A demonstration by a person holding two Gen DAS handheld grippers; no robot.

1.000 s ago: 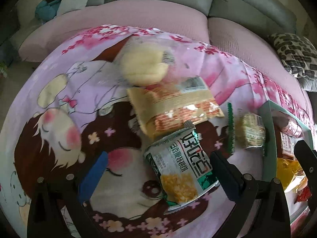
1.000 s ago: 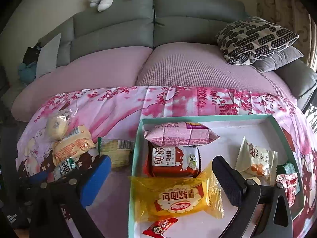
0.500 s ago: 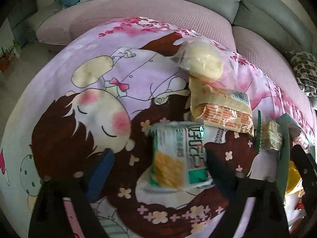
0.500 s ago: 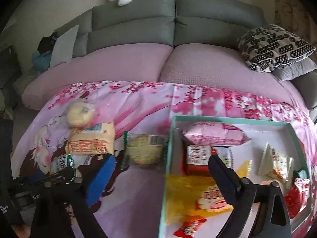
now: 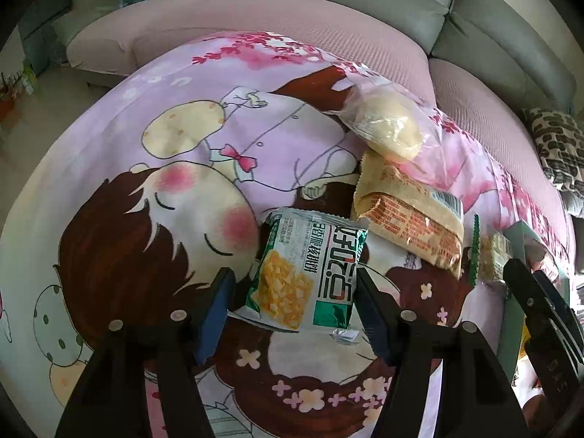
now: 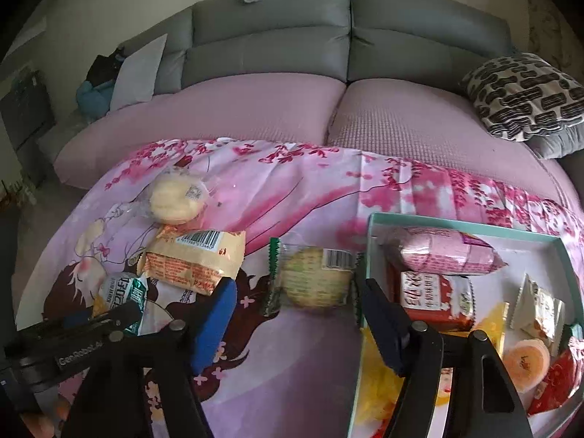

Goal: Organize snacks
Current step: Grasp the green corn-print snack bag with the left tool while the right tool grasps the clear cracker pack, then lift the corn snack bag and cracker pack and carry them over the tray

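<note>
Both grippers pointed steeply down over a pink cartoon-print cloth spread in front of a grey sofa. The left gripper hung low over a green-and-white snack packet, its jaws closing with the packet lying flat between them; the right pad seemed to meet the packet's edge while the left blue pad stood just clear of it, so the packet was straddled but not yet clamped. Beyond that packet lay an orange-printed wafer pack, and past that a pale bun in clear wrap, the three touching in a loose row. The right gripper reached toward a round biscuit in a green-edged wrapper, its jaws also closing; the biscuit sat just ahead of the fingertips, more in front of the gap than inside it, and no pad pressed on it. The biscuit lay on the cloth just beside the left wall of a teal-rimmed box, which held a pink packet, a red-and-white packet, a yellow bag and several smaller sweets.
</note>
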